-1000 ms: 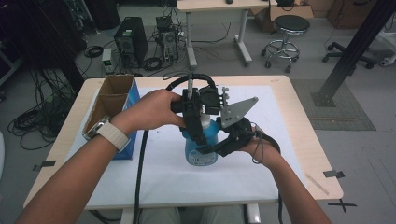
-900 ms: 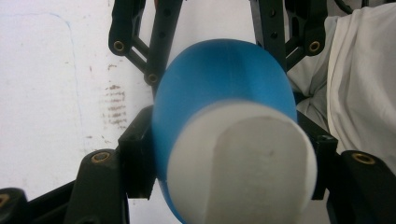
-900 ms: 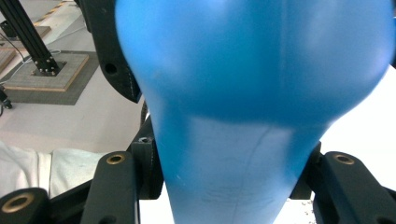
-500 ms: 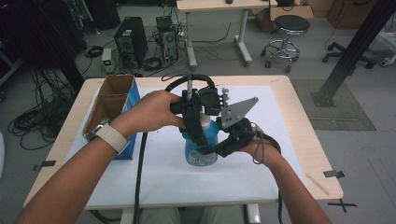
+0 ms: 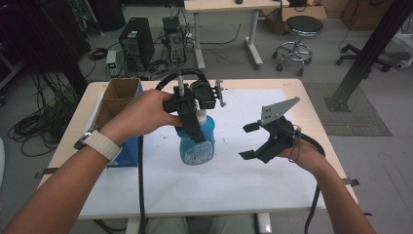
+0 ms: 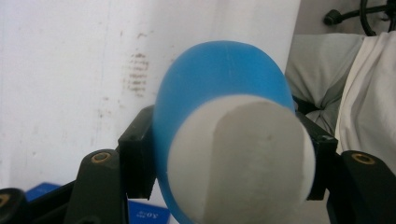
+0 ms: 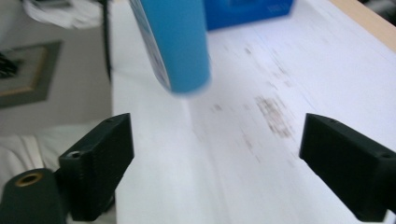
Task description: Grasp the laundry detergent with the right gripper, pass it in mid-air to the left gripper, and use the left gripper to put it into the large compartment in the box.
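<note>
A blue bottle [image 5: 197,145] with a pale label stands upright over the middle of the white sheet [image 5: 272,175]. My left gripper [image 5: 193,123] comes down from above and is shut on its upper part. In the left gripper view the black pads [image 6: 136,151] press both sides of the blue bottle [image 6: 219,84] just below its white top [image 6: 243,161]. My right gripper [image 5: 243,141] is to the right of the bottle and apart from it. Its jaws have just been opening and hold nothing. The right gripper [image 7: 217,158] looks across at the bottle [image 7: 175,42].
An open cardboard box [image 5: 117,100] sits at the table's left, with a blue box [image 5: 125,152] against its near side. The wooden table edge [image 5: 319,126] runs along the right. Desks, a stool and computer cases stand on the floor beyond.
The right gripper has let go of the bottle, opened wide and pulled away to the right. The left gripper still holds the bottle, a little further left than before.
</note>
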{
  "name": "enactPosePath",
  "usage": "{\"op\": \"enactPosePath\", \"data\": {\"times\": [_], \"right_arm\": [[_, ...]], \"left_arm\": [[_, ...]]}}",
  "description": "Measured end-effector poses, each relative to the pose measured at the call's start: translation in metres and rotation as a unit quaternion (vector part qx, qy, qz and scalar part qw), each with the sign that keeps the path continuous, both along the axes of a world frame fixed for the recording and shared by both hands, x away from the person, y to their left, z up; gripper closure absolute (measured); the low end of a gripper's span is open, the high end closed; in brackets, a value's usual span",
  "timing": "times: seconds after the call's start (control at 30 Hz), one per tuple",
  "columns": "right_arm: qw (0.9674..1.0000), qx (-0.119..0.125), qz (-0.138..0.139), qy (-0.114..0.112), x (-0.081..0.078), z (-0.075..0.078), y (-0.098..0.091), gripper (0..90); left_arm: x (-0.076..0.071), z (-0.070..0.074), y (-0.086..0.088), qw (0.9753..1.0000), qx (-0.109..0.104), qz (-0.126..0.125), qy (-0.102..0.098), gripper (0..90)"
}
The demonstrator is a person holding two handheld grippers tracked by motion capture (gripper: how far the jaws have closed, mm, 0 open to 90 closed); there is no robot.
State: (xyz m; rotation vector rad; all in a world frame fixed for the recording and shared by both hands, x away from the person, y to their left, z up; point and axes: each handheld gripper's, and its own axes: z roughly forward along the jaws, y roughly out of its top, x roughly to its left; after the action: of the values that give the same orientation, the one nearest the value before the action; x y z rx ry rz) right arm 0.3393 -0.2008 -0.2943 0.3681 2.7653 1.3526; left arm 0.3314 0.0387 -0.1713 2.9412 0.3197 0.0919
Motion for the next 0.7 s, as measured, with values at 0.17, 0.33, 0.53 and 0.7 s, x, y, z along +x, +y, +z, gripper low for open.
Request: {"op": "enactPosePath", "data": {"times": [0.17, 0.33, 0.53, 0.7], "right_arm": [[0.9982, -0.047, -0.034, -0.015, 0.0, 0.008, -0.017, 7.7], [0.9927, -0.105, -0.055, -0.026, 0.0, 0.017, -0.029, 7.4], [0.9855, -0.15, -0.074, -0.03, 0.002, 0.029, -0.044, 7.3], [0.9805, -0.174, -0.084, -0.033, 0.005, 0.04, -0.054, 7.3]], "left_arm": [[0.004, 0.006, 0.01, 0.999, -0.009, 0.044, -0.004, 38.0], [0.009, 0.015, 0.019, 0.996, -0.01, 0.088, -0.006, 38.1], [0.017, 0.029, 0.029, 0.9887, -0.007, 0.149, -0.015, 38.0], [0.024, 0.037, 0.039, 0.9788, -0.005, 0.204, -0.02, 38.0]]}}
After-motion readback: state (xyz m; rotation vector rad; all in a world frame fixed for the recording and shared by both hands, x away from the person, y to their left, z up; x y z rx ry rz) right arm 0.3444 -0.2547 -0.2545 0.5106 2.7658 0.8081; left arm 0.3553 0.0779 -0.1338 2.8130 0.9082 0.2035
